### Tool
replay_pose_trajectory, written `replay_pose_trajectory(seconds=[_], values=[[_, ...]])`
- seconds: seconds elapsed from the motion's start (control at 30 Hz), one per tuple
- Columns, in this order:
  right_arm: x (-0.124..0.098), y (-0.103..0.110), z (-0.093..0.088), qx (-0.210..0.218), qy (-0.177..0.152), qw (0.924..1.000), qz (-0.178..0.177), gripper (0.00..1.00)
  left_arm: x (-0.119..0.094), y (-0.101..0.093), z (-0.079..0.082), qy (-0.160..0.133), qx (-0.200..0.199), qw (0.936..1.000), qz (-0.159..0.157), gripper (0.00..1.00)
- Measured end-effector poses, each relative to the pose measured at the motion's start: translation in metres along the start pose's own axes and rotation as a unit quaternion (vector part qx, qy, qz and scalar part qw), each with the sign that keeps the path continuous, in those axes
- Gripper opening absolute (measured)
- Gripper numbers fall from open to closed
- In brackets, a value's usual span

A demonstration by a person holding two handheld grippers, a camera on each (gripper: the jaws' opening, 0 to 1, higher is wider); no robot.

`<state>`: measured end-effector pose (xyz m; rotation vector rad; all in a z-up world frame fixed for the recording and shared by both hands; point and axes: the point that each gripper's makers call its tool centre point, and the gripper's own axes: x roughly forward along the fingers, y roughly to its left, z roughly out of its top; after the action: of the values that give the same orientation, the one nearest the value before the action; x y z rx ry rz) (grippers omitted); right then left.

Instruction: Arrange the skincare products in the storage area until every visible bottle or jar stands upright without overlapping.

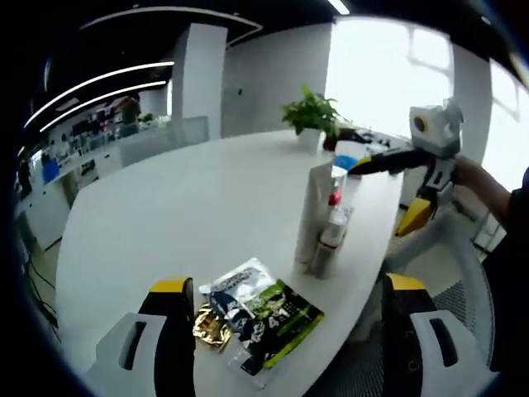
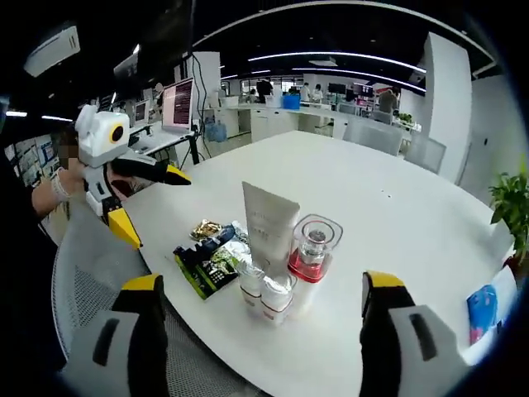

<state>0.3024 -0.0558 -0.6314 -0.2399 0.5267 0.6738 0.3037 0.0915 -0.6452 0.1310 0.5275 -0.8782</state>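
Observation:
Several skincare products stand close together near the white table's (image 1: 182, 215) edge: a tall white tube (image 1: 316, 211) (image 2: 269, 217), a clear bottle with red liquid (image 1: 335, 197) (image 2: 312, 245), and small white jars (image 1: 329, 241) (image 2: 266, 294). All of them look upright. Flat sachets (image 1: 260, 314) (image 2: 211, 256) lie beside them, overlapping one another. My left gripper (image 1: 289, 347) (image 2: 153, 204) is open, low over the sachets. My right gripper (image 2: 264, 339) (image 1: 387, 192) is open too, held off the table's edge in front of the products.
A potted plant (image 1: 310, 112) (image 2: 514, 203) stands at the table's far end, with a blue packet (image 2: 481, 311) near it. A mesh chair (image 2: 91, 289) sits at the table's edge. Office desks and monitors (image 2: 177, 103) lie beyond.

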Motion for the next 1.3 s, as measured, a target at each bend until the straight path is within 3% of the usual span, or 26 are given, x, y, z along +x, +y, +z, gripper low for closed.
replay_pose_trajectory(seconds=[0.13, 0.3, 0.6, 0.9, 1.2, 1.3], values=[[-0.002, 0.002, 0.004, -0.005, -0.003, 1.0000, 0.001, 0.99, -0.006, -0.001, -0.003, 0.003, 0.003, 1.0000, 0.004, 0.97], [-0.004, 0.005, 0.008, -0.016, -0.008, 0.9998, 0.003, 0.99, -0.014, -0.001, 0.000, -0.013, -0.014, 0.9998, 0.003, 0.97], [-0.005, 0.013, 0.014, -0.040, -0.011, 0.9991, 0.011, 0.99, -0.023, -0.001, 0.001, -0.025, -0.005, 0.9995, 0.020, 0.97], [-0.008, 0.026, 0.033, -0.067, -0.037, 0.9968, 0.025, 0.99, -0.032, 0.002, 0.002, -0.027, -0.002, 0.9992, 0.029, 0.97], [-0.016, 0.043, 0.054, -0.084, -0.071, 0.9929, 0.047, 0.77, -0.030, 0.006, -0.002, -0.024, -0.006, 0.9994, 0.025, 0.97], [-0.010, 0.050, 0.052, -0.084, -0.065, 0.9927, 0.057, 0.71, -0.029, 0.007, -0.004, -0.019, -0.006, 0.9995, 0.024, 0.97]])
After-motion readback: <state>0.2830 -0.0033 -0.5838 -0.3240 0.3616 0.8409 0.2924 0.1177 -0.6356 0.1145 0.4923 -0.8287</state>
